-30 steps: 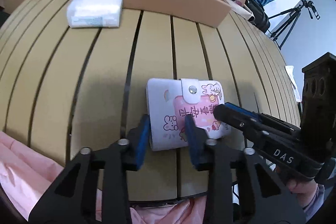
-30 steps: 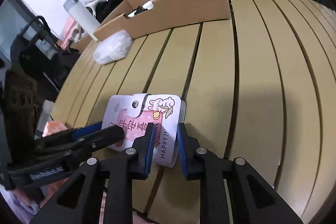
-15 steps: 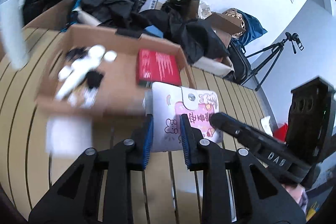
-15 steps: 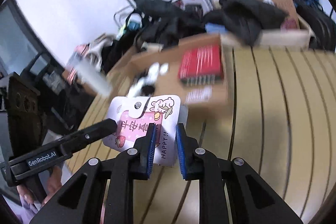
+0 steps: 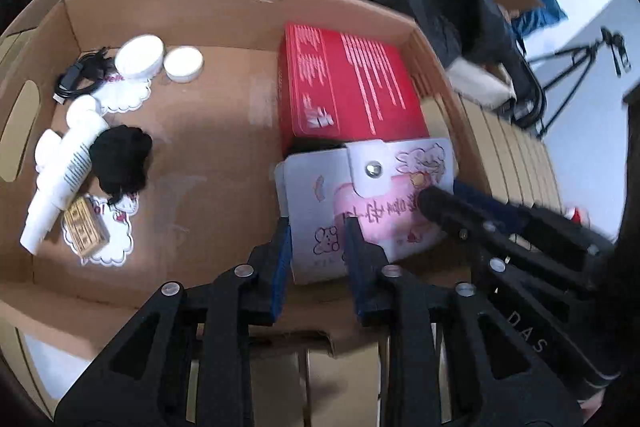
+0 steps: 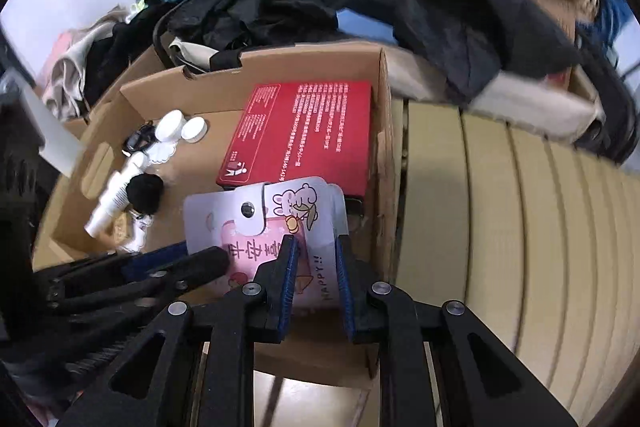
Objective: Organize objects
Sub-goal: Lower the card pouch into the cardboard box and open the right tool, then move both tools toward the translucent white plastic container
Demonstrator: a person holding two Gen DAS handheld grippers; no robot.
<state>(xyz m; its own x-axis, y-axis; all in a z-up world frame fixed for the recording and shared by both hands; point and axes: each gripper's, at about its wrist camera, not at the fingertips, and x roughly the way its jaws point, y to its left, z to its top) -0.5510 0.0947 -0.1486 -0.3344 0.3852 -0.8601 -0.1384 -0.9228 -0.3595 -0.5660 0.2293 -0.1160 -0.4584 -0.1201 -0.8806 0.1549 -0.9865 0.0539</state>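
Card wallet (image 5: 360,195): white and pink, with cartoon animals and a snap flap; held in the air over the lower right part of the open box, in the lower centre of both wrist views.
Left claw (image 5: 316,247): narrow; its blue pads sit at either side of the wallet's near left corner, and its jaws have just been opening a little with the wallet between them.
Right claw (image 6: 316,267): narrow, clamped on the wallet's near right edge.
Cardboard box (image 5: 240,11): open-topped, resting on the slatted worktop (image 6: 520,227).
Red box (image 5: 344,87): lies flat against the box's right wall, just beyond the wallet.
Box, left part: white jars (image 5: 160,61), a white tube (image 5: 60,179), a black lump (image 5: 120,159), a black cable (image 5: 80,75).
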